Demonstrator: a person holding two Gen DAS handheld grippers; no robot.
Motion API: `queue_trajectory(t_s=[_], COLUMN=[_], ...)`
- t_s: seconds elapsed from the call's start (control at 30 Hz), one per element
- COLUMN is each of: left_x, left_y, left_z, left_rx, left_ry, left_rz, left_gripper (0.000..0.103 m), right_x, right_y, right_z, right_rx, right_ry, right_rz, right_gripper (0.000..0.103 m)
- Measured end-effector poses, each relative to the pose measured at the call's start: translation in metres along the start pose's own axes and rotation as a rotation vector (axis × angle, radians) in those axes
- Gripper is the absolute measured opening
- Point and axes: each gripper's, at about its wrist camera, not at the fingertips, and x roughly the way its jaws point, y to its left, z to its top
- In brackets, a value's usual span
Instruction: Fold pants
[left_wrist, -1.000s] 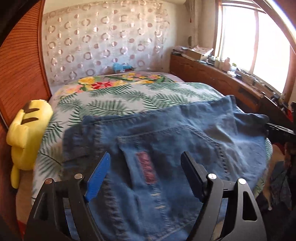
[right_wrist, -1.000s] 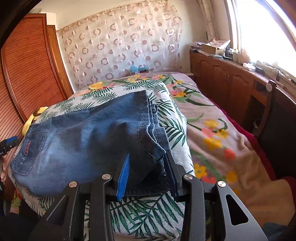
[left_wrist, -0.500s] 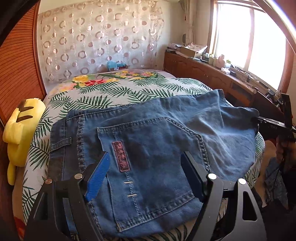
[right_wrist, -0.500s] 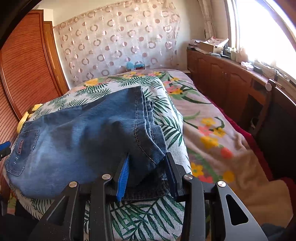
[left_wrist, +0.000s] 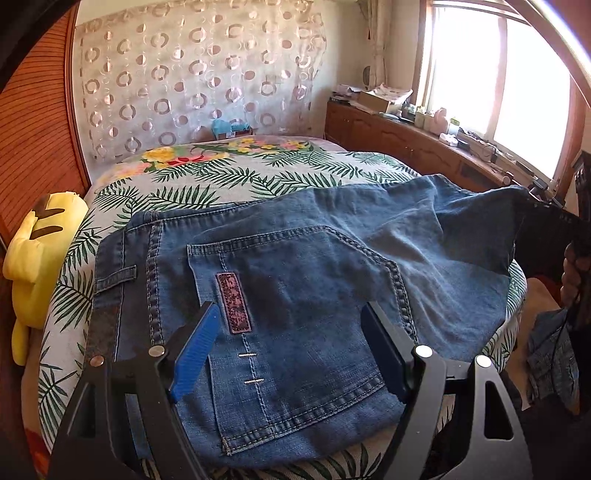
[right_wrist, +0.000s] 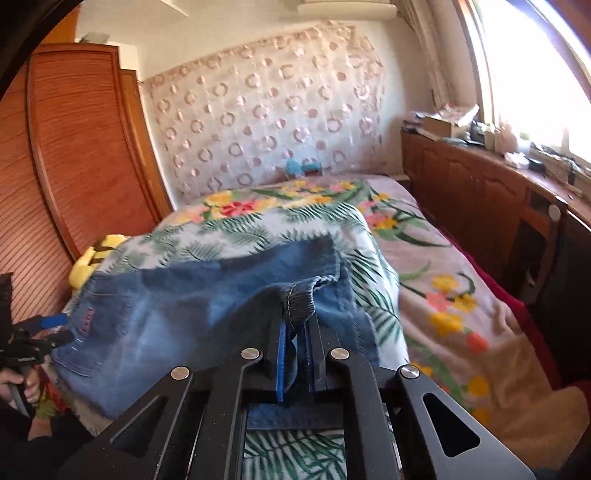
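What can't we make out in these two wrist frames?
- Left wrist view: near edge of the jeans is covered by the left gripper, whose jaws stand open.
- Right wrist view: how many denim layers the right gripper pinches; the jaws cover the hem.
- Right wrist view: motion blur hides the pocket patch lettering.
- Both views: the items on the window shelf are too small and washed out by glare.

Your left gripper (left_wrist: 291, 347) hovers with its jaws spread wide, nothing between the blue pads (left_wrist: 194, 352), fingers aimed forward and slightly down. Your right gripper (right_wrist: 297, 332) has its jaws drawn nearly together, pinching a fold of denim at the tips, and is raised off the surface.
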Motion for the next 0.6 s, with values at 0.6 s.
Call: queue_trajectory(t_s=[0.6], left_x=[-0.061], left_y=[0.046], left_z=[-0.002], left_rx=[-0.086], left_ry=[-0.131], left_rz=[0.062], left_gripper=[0.079], right_x=[0.018], right_y=[0.158], right_z=[0.071], right_rx=[-0.253], right_ry=[-0.064], right_rz=[0.409], right_gripper=[0.006])
